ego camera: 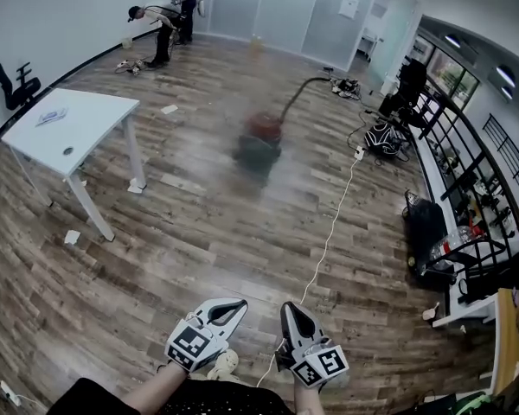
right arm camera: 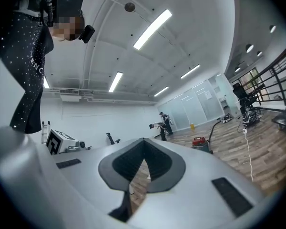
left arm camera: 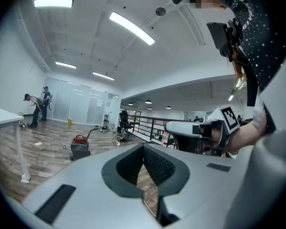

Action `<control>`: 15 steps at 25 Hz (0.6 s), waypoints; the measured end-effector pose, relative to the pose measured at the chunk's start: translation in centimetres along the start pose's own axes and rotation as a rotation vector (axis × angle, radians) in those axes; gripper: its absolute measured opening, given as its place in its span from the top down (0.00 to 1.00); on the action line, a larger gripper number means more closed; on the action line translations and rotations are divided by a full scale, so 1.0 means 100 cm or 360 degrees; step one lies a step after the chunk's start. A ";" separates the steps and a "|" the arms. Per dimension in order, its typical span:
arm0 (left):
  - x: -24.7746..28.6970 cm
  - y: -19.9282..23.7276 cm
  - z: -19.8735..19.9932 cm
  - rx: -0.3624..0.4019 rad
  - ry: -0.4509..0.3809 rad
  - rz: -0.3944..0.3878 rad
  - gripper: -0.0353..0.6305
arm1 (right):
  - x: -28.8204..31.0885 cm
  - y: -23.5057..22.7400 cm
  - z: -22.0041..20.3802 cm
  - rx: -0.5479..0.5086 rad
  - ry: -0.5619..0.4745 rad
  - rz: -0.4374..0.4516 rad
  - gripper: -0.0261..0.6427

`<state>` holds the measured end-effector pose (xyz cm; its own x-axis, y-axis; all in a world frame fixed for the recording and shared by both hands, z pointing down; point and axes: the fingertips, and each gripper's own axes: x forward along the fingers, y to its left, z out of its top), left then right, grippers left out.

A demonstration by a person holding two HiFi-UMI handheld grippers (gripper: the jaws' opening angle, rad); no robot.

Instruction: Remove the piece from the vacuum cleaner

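Observation:
The vacuum cleaner [ego camera: 261,141] stands on the wooden floor far ahead, with a red top, a dark grey body and a hose [ego camera: 301,87] arching away behind it; it looks blurred. It also shows small in the left gripper view [left arm camera: 79,147] and in the right gripper view [right arm camera: 200,141]. My left gripper [ego camera: 238,303] and right gripper [ego camera: 289,308] are held side by side close to my body, far short of the vacuum cleaner. Both point forward, shut, with nothing between the jaws. Their closed tips show at the left gripper [left arm camera: 144,146] and the right gripper [right arm camera: 143,140].
A white table [ego camera: 69,128] stands at the left, with paper scraps on the floor nearby. A white cable [ego camera: 329,240] runs across the floor from my feet toward the right. Black bags [ego camera: 426,227] and a railing line the right side. Two people [ego camera: 164,20] work at the far wall.

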<state>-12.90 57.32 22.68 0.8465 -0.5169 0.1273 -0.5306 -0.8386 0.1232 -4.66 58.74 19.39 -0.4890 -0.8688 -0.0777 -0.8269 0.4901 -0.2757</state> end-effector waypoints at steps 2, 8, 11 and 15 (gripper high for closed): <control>0.012 0.005 0.003 0.0010 -0.0007 0.0012 0.94 | 0.004 -0.013 0.002 0.0002 -0.0003 0.0017 0.94; 0.031 0.015 0.005 0.0005 0.0000 0.0037 0.94 | 0.010 -0.038 0.002 0.0023 -0.0001 0.0006 0.94; 0.038 0.024 0.007 -0.0021 -0.0009 0.0045 0.94 | 0.019 -0.046 0.000 0.0034 0.0011 0.0002 0.94; 0.052 0.035 0.004 -0.0020 0.0026 0.0042 0.94 | 0.033 -0.056 0.002 0.0032 0.0023 0.0015 0.94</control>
<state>-10.38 51.59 23.35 0.8314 -0.5360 0.1467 -0.5535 -0.8223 0.1321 -1.55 53.10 20.50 -0.5009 -0.8629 -0.0663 -0.8166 0.4967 -0.2941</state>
